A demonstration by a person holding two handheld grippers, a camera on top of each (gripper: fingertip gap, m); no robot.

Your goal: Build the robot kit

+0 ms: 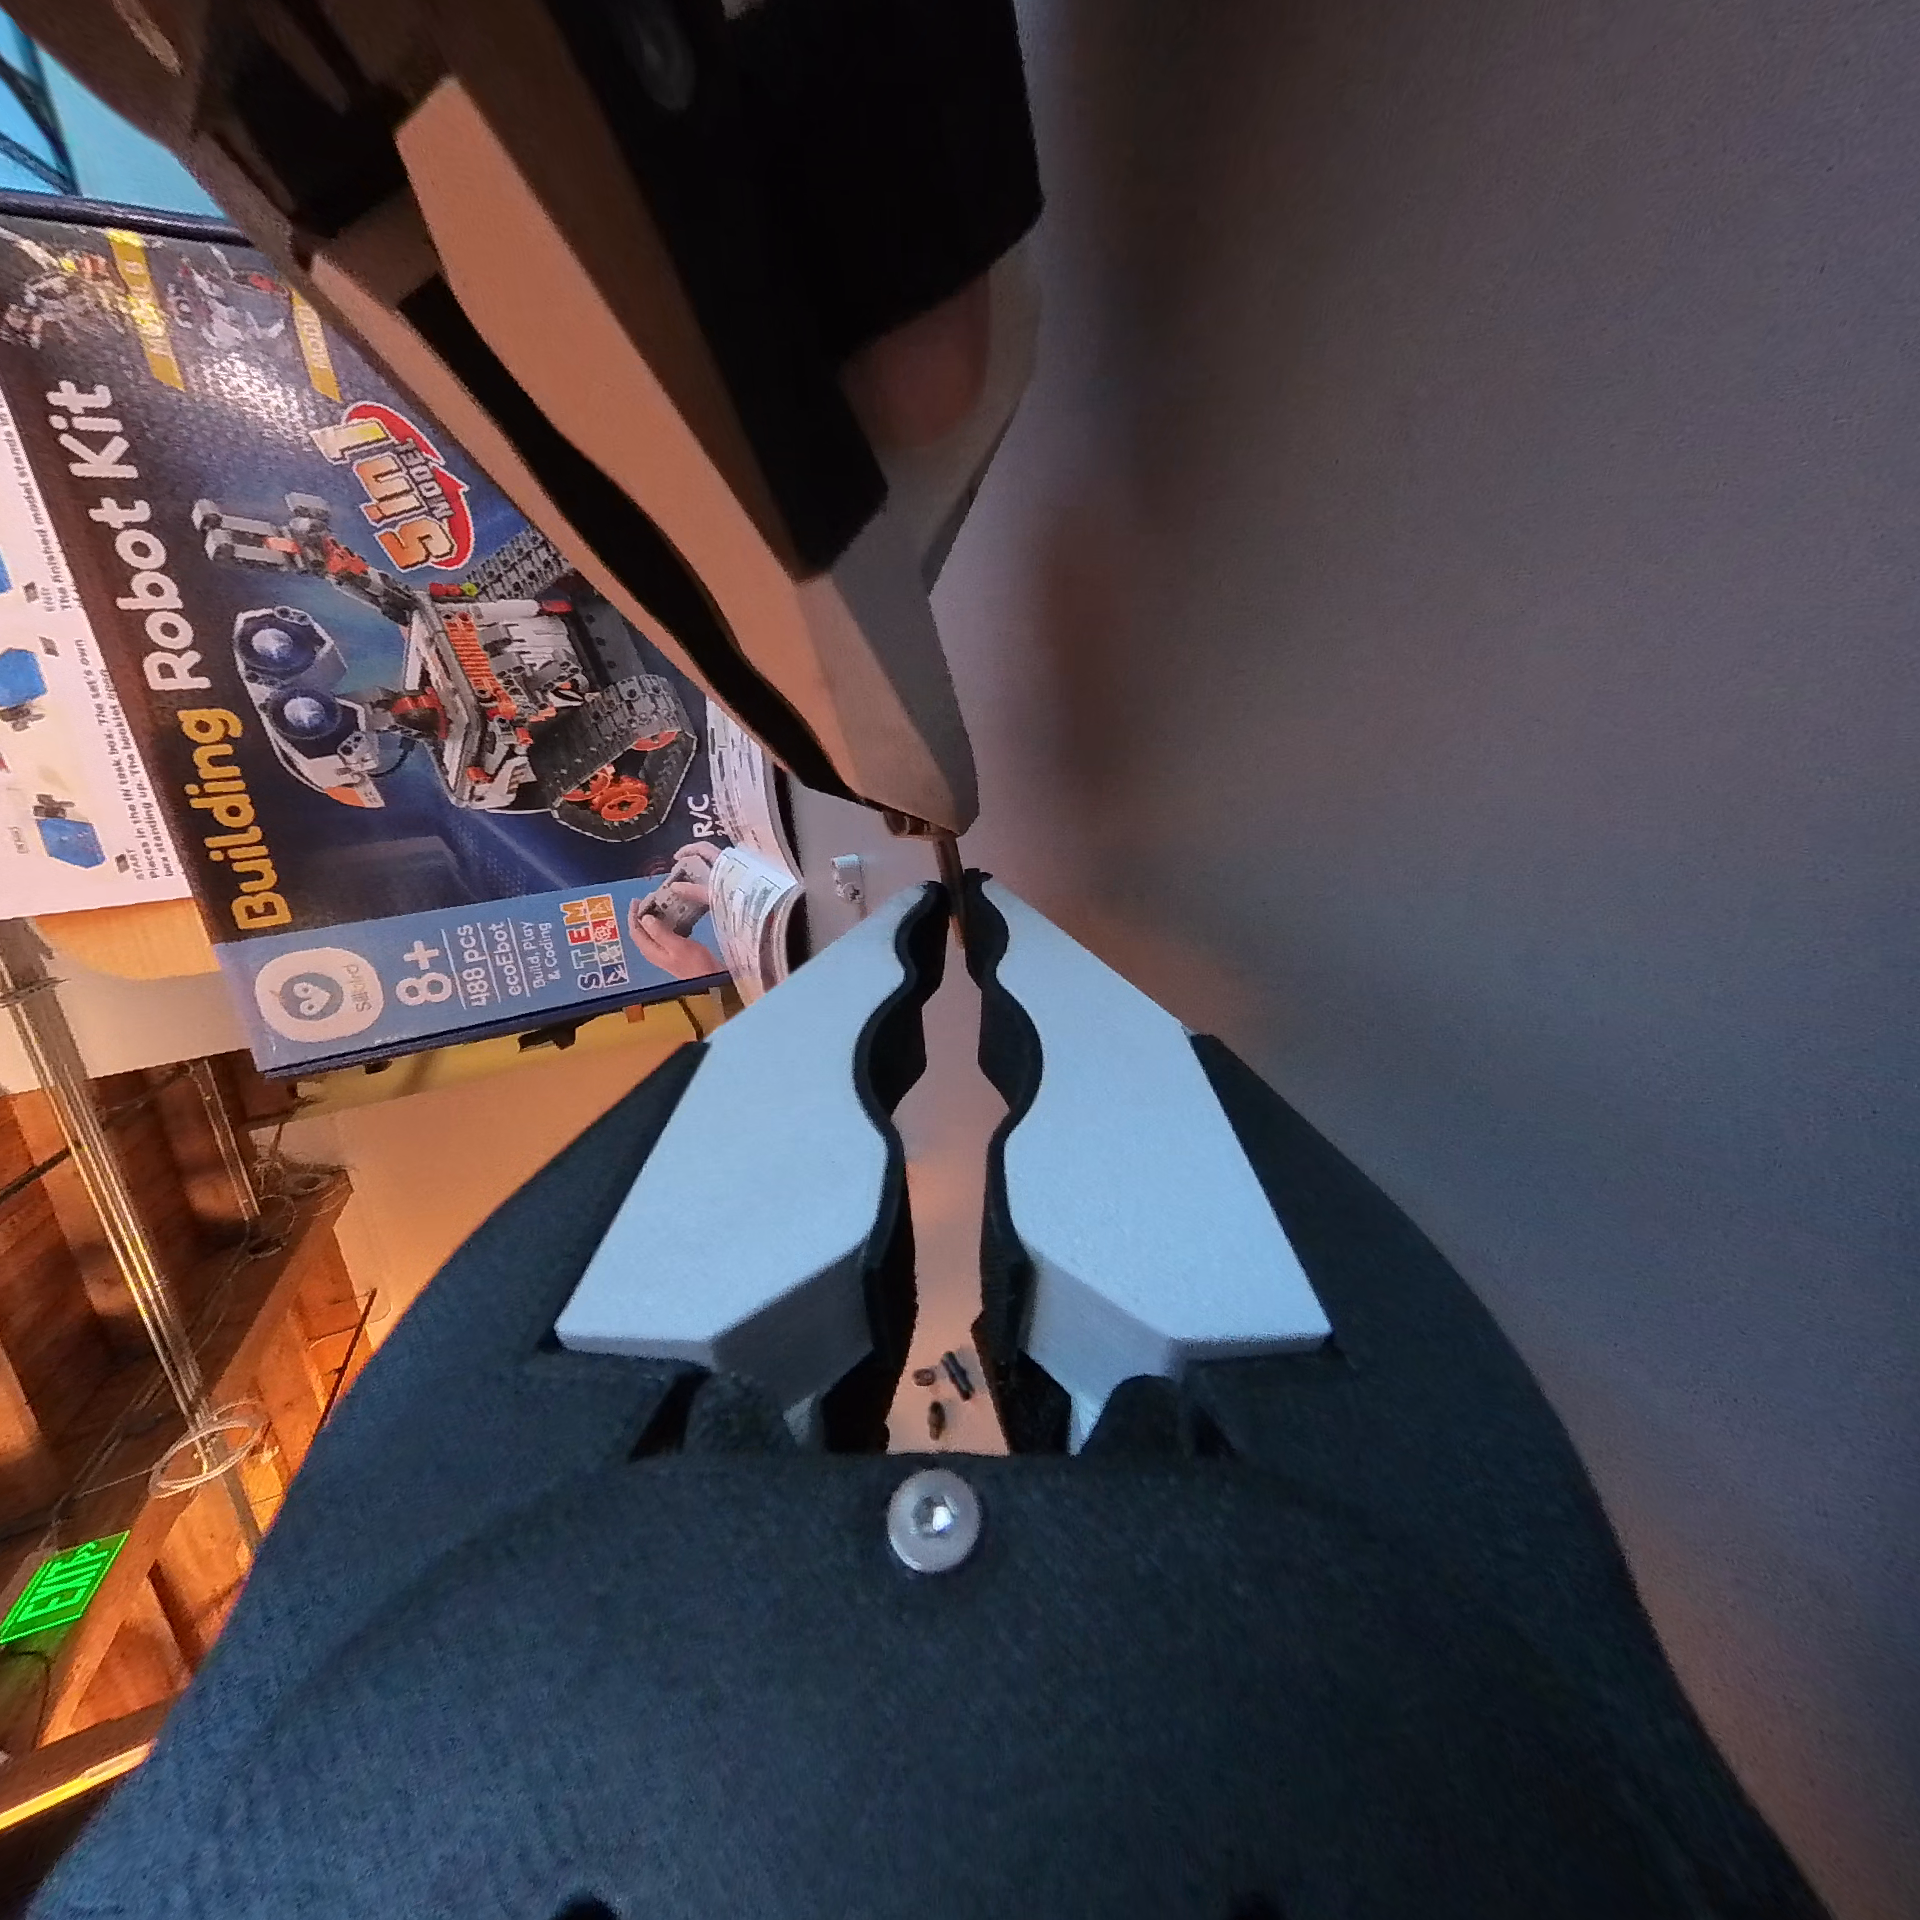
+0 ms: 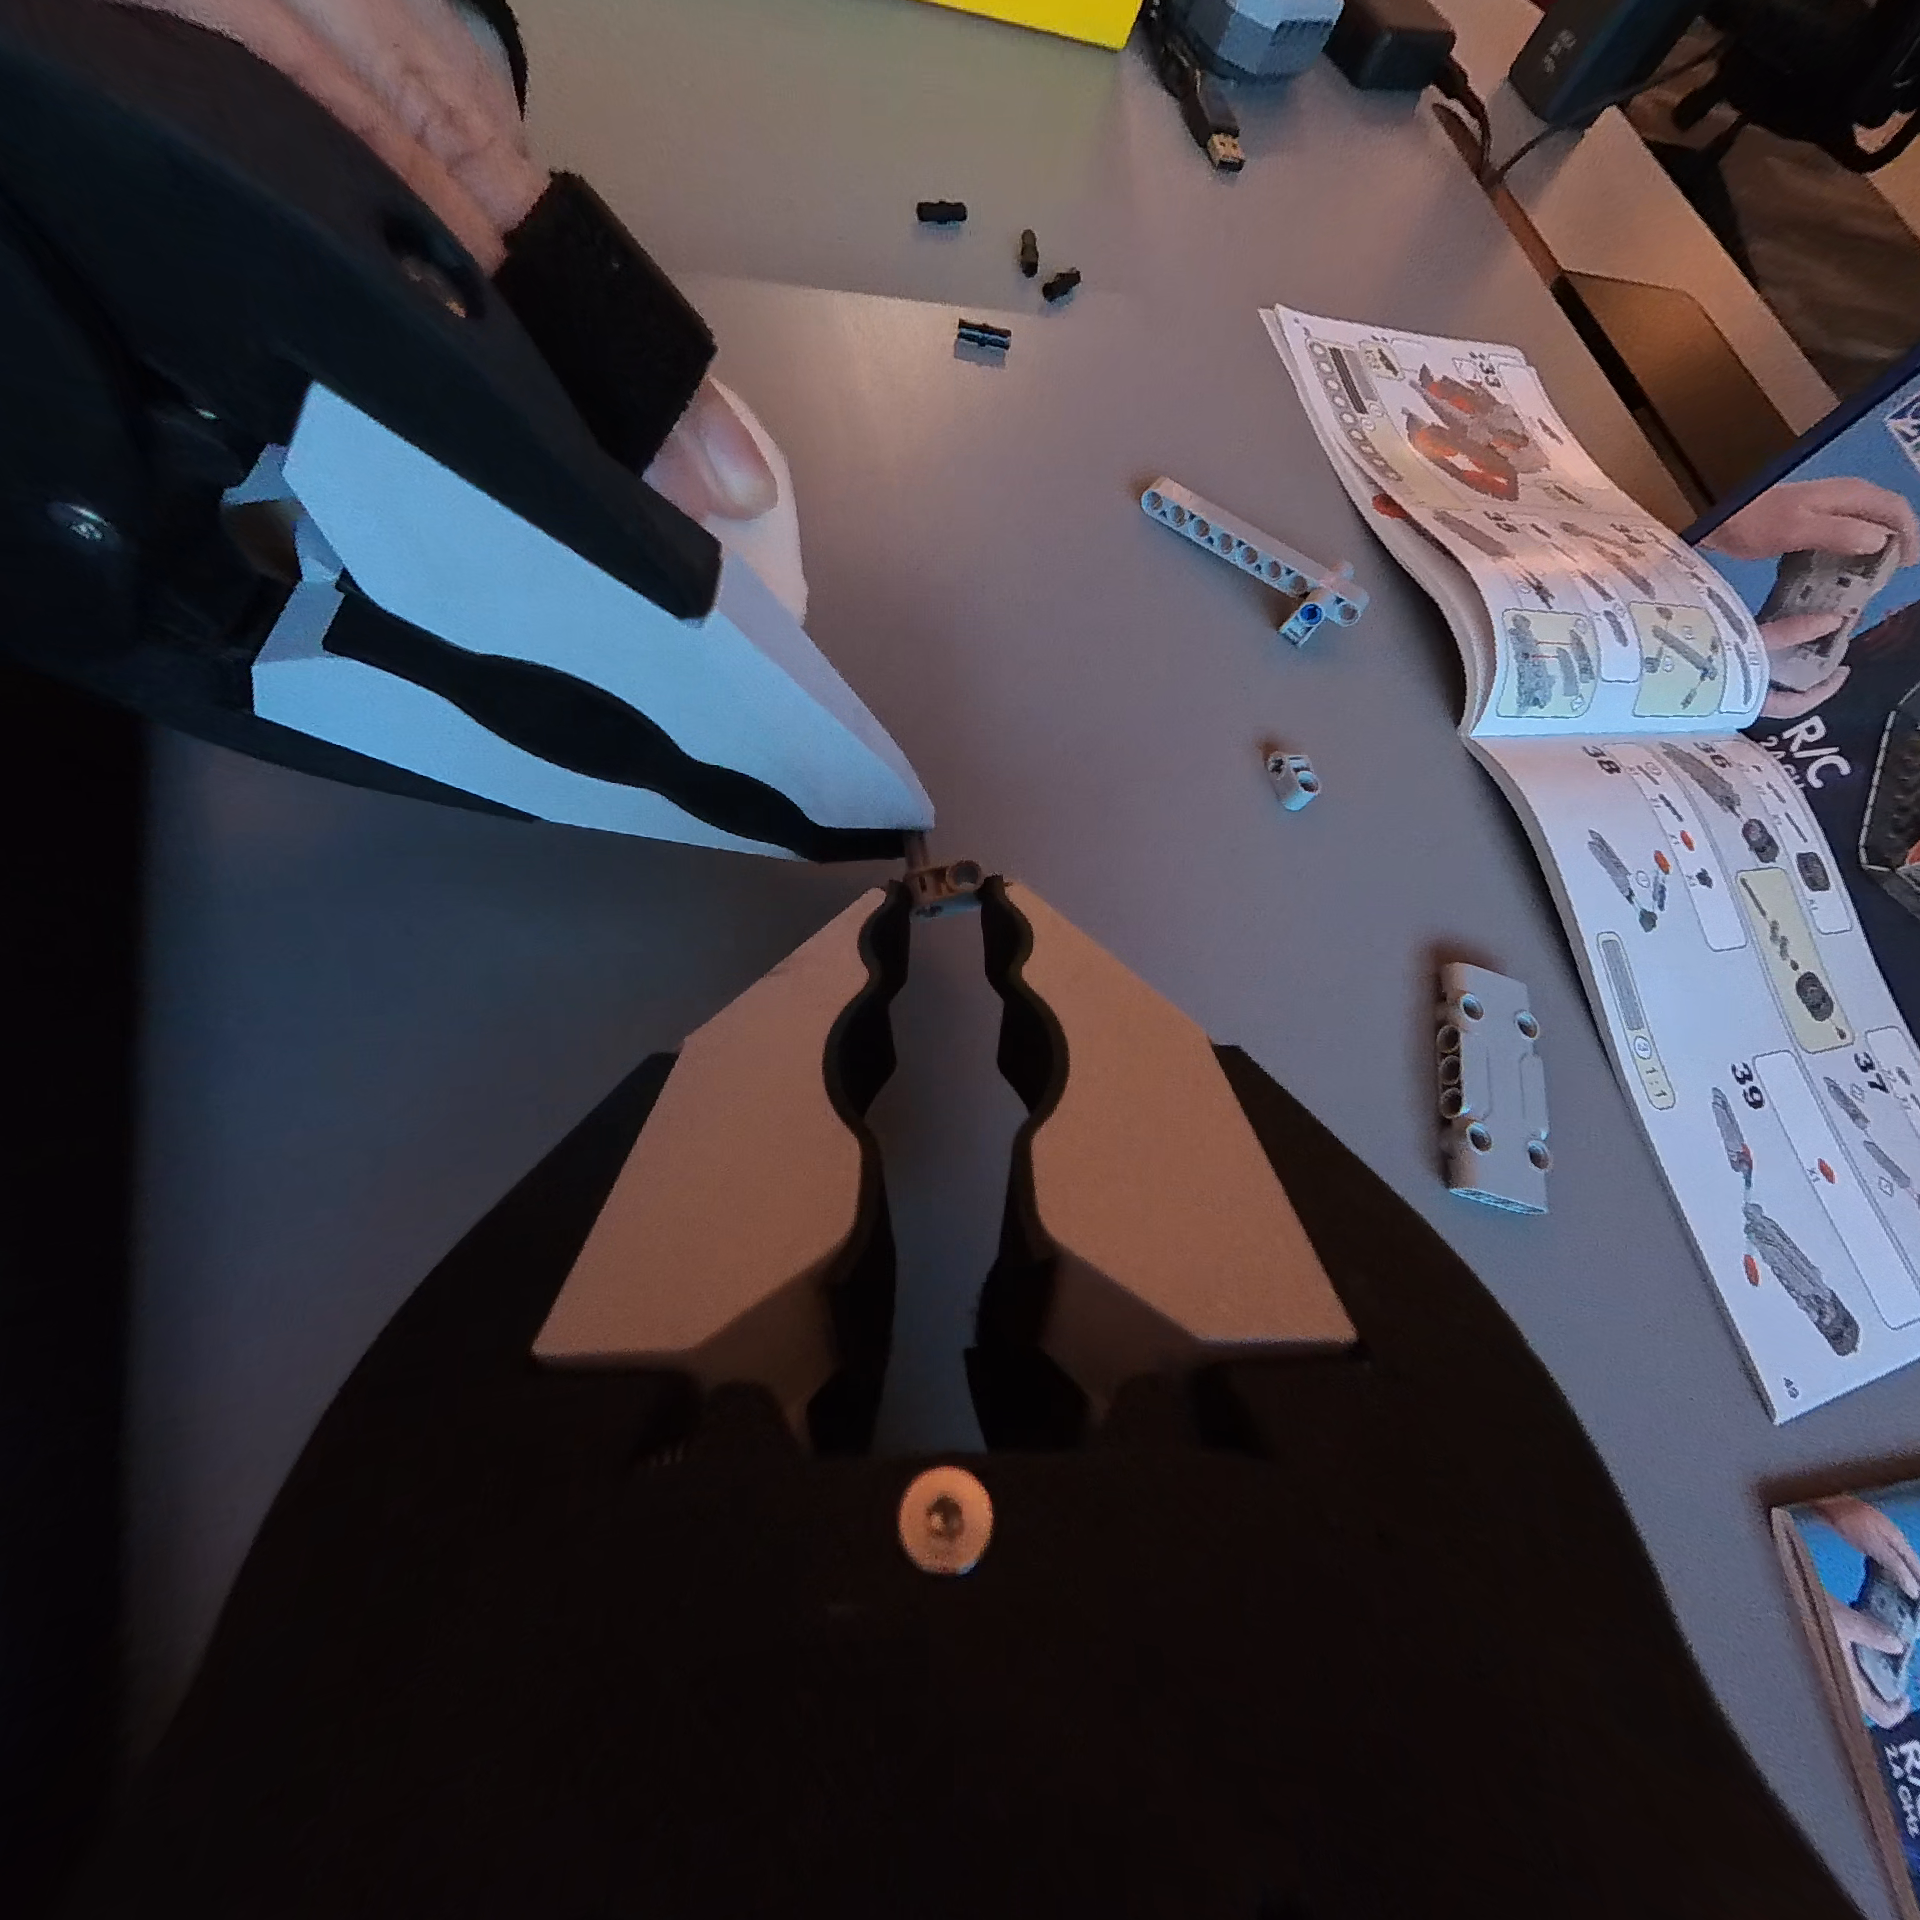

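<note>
My left gripper [image 1: 954, 896] is shut on a thin dark pin [image 1: 950, 868] that sticks out past its tips. My right gripper [image 2: 943, 885] is shut on a small grey connector with holes [image 2: 943, 876], held above the grey table [image 2: 1091, 675]. The two grippers meet tip to tip. In the right wrist view the left gripper [image 2: 902, 828] comes in from the left and its pin touches the connector. In the left wrist view the right gripper [image 1: 930, 816] comes down from above, its connector [image 1: 912, 825] at the pin's end. How far the pin sits in the connector is hidden.
An open instruction booklet [image 2: 1621, 790] lies at the right, partly on a blue kit box [image 1: 364, 675]. On the table lie a grey holed beam [image 2: 1236, 545], a small grey connector [image 2: 1291, 779], a grey panel piece [image 2: 1491, 1091], several black pins [image 2: 982, 341] and a USB cable [image 2: 1221, 135]. Less than 4 cm separates the two grippers' tips.
</note>
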